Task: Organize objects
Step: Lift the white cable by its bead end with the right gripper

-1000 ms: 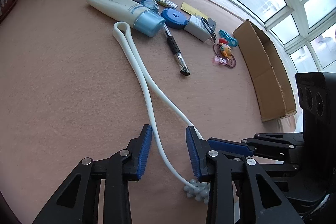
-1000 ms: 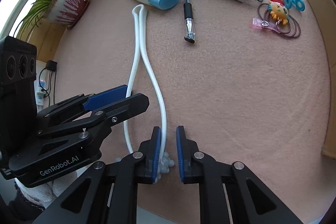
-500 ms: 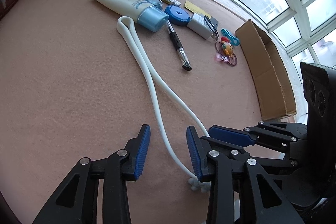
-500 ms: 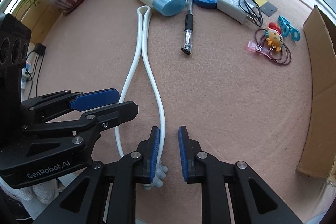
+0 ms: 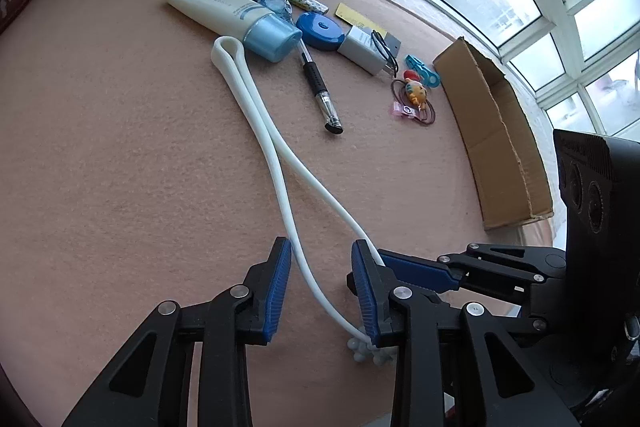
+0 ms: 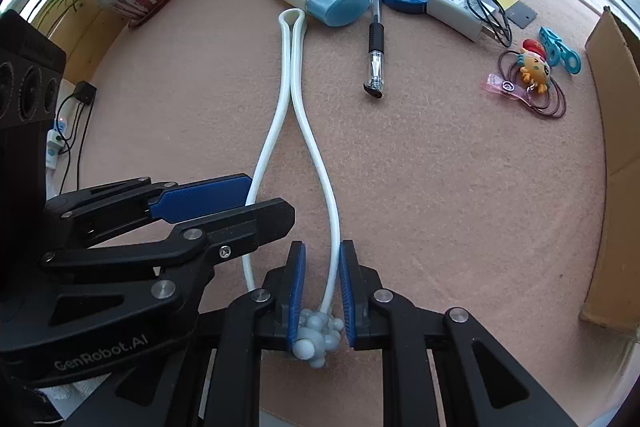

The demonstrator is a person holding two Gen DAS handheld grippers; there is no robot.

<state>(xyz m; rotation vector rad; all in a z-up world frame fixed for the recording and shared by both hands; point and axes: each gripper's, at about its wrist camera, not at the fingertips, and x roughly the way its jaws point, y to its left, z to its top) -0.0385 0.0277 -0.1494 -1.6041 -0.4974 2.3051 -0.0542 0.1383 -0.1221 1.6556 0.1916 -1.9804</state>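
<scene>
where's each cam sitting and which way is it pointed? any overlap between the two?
Left wrist: on the left gripper, low over the tan mat, facing forward along its open fingers, which straddle the white strap; the right gripper enters from the right.
Right wrist: on the right gripper, facing forward along the white strap toward the clutter; the left gripper enters from the left.
Shared: white strap, blue-capped tube, pen, cardboard box.
</scene>
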